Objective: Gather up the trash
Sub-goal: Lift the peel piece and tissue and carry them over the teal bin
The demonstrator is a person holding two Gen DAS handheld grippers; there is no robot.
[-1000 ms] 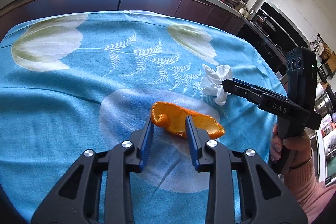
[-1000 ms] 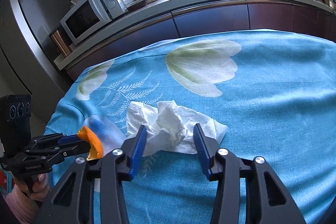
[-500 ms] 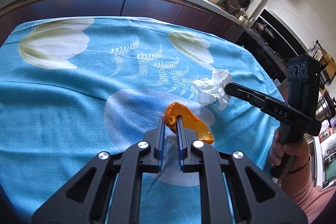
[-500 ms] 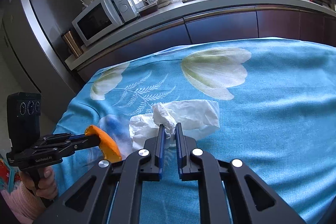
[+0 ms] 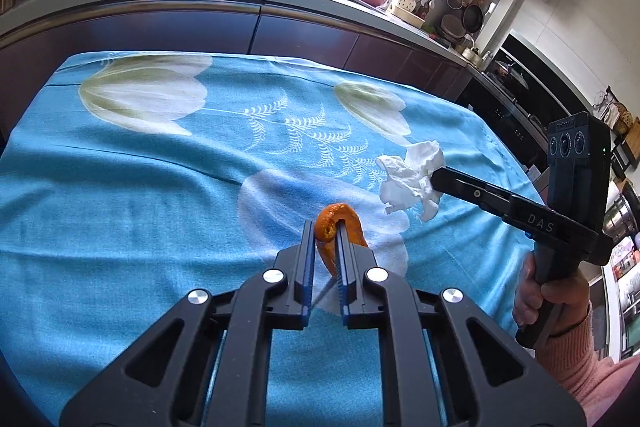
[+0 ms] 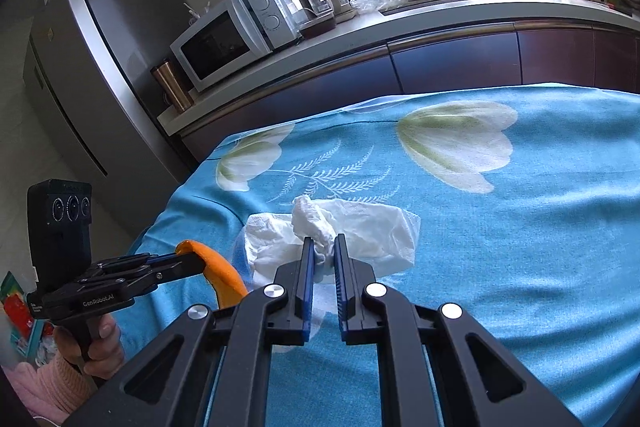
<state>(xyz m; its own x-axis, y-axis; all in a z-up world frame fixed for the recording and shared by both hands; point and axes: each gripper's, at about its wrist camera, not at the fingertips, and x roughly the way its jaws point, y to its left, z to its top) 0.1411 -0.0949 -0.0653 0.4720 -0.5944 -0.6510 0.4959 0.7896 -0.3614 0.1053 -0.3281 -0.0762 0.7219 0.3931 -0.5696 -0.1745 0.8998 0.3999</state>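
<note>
A curl of orange peel [image 5: 335, 223] is pinched between the blue-padded jaws of the left gripper [image 5: 324, 231], held just above a blue tablecloth [image 5: 160, 195] printed with white tulips and fern sprigs. The jaws closed on it within the past second and now clamp it firmly, one end of the peel hanging below the pads. Just to the right of the peel in the left wrist view, a crumpled white tissue [image 6: 360, 231] is caught in the right gripper [image 6: 322, 247], whose jaws have likewise just closed and now grip a bunched fold of the paper; the rest of the sheet trails loose toward the cloth. Seen from the right wrist, the peel [image 6: 220, 267] sits just to the left of the tissue, the two tools side by side over the near part of the table. A hand [image 5: 548, 299] in a pink knit sleeve [image 5: 580, 367] grips the right tool's handle. Beyond the far edge of the tablecloth runs a dark-fronted kitchen counter [image 6: 440, 23] carrying a white microwave [image 6: 236, 35], with a steel refrigerator [image 6: 100, 67] to its left.
</note>
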